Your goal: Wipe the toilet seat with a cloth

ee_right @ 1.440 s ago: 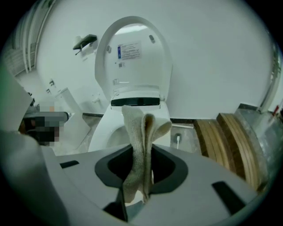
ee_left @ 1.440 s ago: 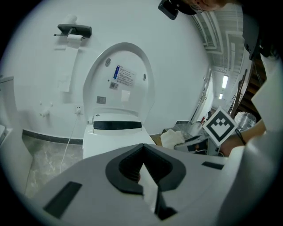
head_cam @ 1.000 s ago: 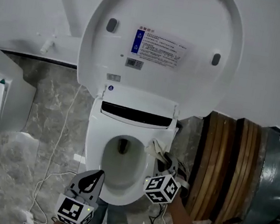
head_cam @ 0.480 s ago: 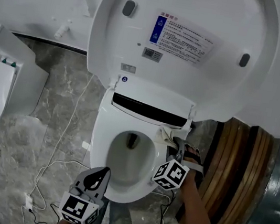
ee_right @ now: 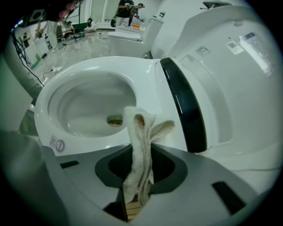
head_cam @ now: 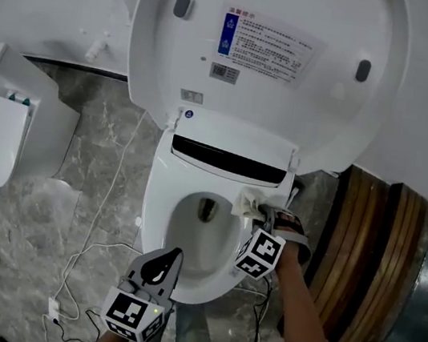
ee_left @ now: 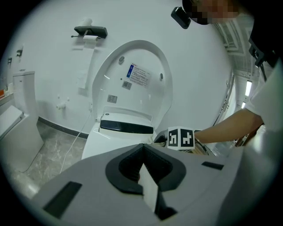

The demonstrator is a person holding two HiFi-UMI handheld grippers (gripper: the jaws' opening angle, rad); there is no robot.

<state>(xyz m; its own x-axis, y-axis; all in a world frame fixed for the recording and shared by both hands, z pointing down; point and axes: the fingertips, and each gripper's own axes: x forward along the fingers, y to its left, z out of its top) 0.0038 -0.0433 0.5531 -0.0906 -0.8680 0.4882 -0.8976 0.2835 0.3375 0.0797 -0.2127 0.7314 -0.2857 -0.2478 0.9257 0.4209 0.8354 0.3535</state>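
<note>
1. The right gripper point(head_cam: 259, 214) has its jaws clamped on a folded pale cloth point(head_cam: 247, 204), whose loose end sticks out past the jaw tips
2. The cloth is at the right rear part of the toilet seat point(head_cam: 154, 229), just in front of the dark strip point(head_cam: 227, 163) across the back; whether it presses on the seat I cannot tell
3. The left gripper point(head_cam: 169, 258) has its jaws closed together with nothing between them, at the front edge of the seat
4. The lid point(head_cam: 304, 116) stands raised behind, leaving the whole ring of the seat uncovered
5. Right of the toilet, round wooden boards point(head_cam: 363, 248) stand close beside it, so room is tight there
6. On the left lies marble floor point(head_cam: 70, 207), crossed by a white cable point(head_cam: 108, 197), with another white fixture point(head_cam: 9, 132) well apart
7. A label point(head_cam: 263, 48) with a blue strip and lines of small print is on the lid's underside; the print is too small to read
8. A small round sticker point(ee_right: 56, 143) on the near rim is also unreadable
</note>
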